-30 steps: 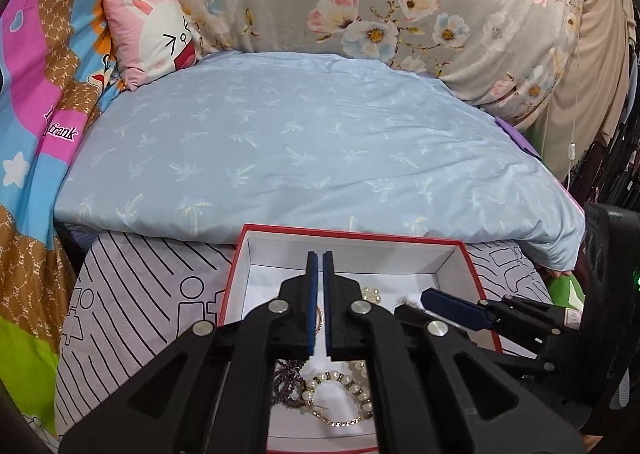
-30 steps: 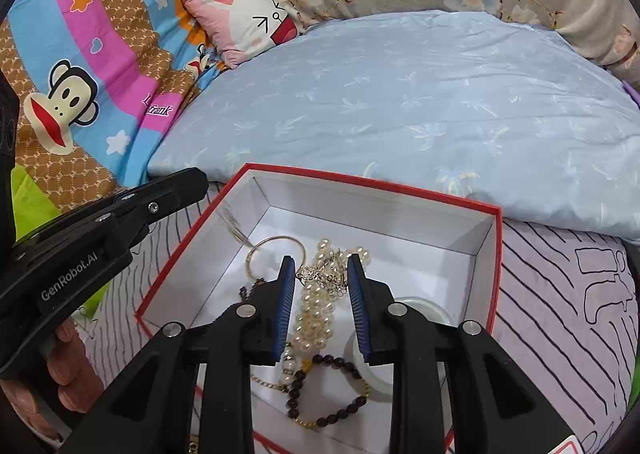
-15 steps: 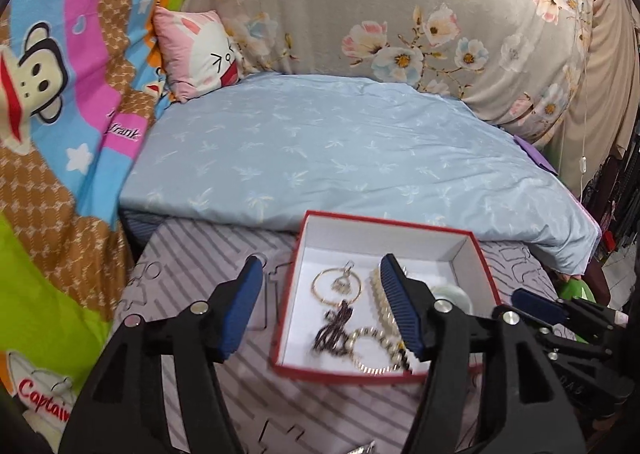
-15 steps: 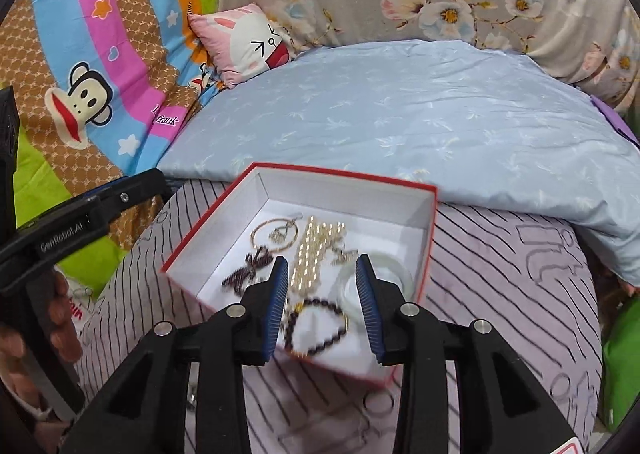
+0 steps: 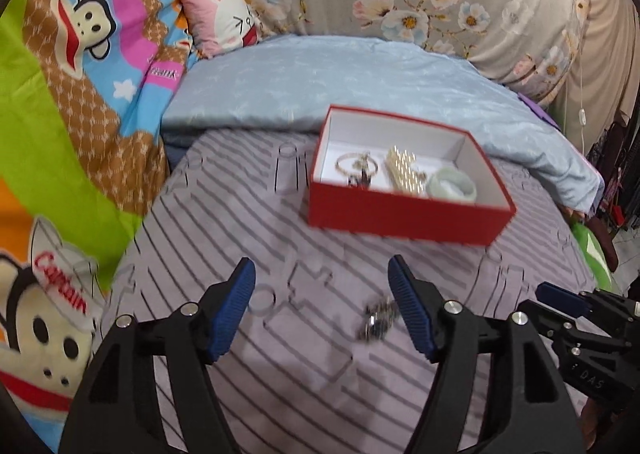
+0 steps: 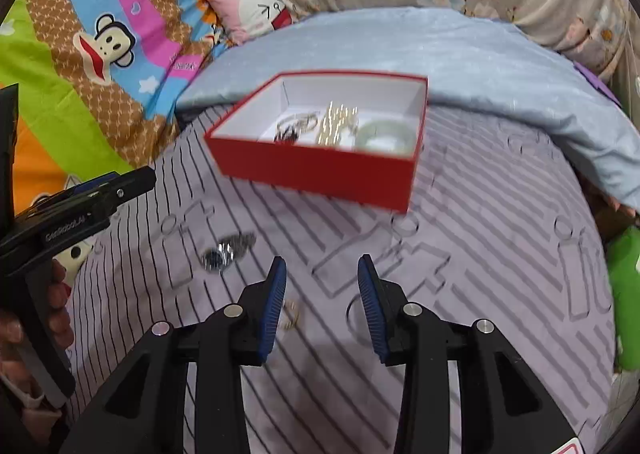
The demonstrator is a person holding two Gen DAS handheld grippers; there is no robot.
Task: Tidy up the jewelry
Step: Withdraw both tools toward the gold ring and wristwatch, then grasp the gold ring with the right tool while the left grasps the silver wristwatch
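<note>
Both of your tools are pulling back from the red box. Left view: your left hand-held gripper is standing wide apart above a watch on the bed. Right view: your right hand-held gripper is staying apart, empty; a small ring is lying beside its left finger.

Black gripper frames, blue ribbed fingers, silver screws; white lettering, possibly "GenRobot.AI".
</note>
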